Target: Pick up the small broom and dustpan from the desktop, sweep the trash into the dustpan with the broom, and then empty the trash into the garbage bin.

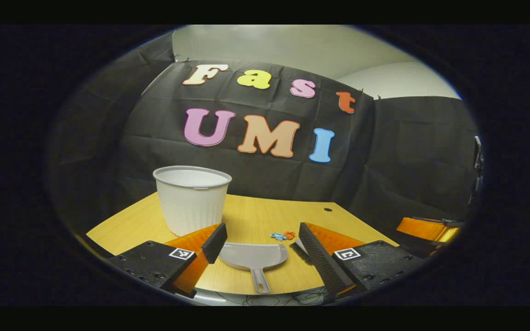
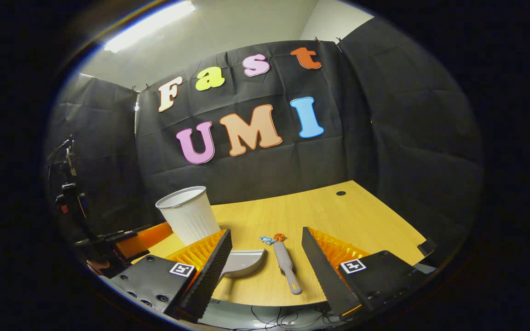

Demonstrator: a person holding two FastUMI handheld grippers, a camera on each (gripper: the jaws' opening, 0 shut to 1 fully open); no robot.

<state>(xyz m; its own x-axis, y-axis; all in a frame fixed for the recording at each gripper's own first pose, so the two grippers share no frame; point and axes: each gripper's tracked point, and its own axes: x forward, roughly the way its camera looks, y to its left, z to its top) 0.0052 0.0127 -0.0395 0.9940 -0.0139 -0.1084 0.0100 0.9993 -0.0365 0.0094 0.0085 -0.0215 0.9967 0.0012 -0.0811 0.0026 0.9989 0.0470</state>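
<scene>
Between the spread fingers of the left gripper (image 1: pixel 261 242), in the left gripper view, a grey moulded-plastic dustpan (image 1: pixel 254 258) lies flat on the desk, its scoop wide and shallow, its slim handle pointing toward the camera. Both fingers stand well apart and hold nothing; their inner faces are ridged. Beyond the fingertips, nearer the right finger, sits a small heap of crumpled blue and red trash (image 1: pixel 283 236). Behind the left finger stands a white ribbed plastic garbage bin (image 1: pixel 192 199), a tapered round tub with a rolled rim. The surface is a light wood-grain desktop (image 1: pixel 265 214) with a rounded near edge and a dark cable hole far right. Black creased cloth walls the booth; pale wall shows above it.

Between the likewise open, empty fingers of the right gripper (image 2: pixel 266 238), in the right gripper view, lies a small grey-handled broom (image 2: pixel 286 265), its head toward the trash (image 2: pixel 273 239), which rests just beyond the fingertips. The dustpan (image 2: pixel 243 263) sits partly behind the left finger, the garbage bin (image 2: pixel 188 214) farther back on that side. This view adds a lit ceiling lamp (image 2: pixel 150 25), a dark camera stand (image 2: pixel 69 193) far left, and loose wires below the desktop (image 2: pixel 338 216) edge.
</scene>
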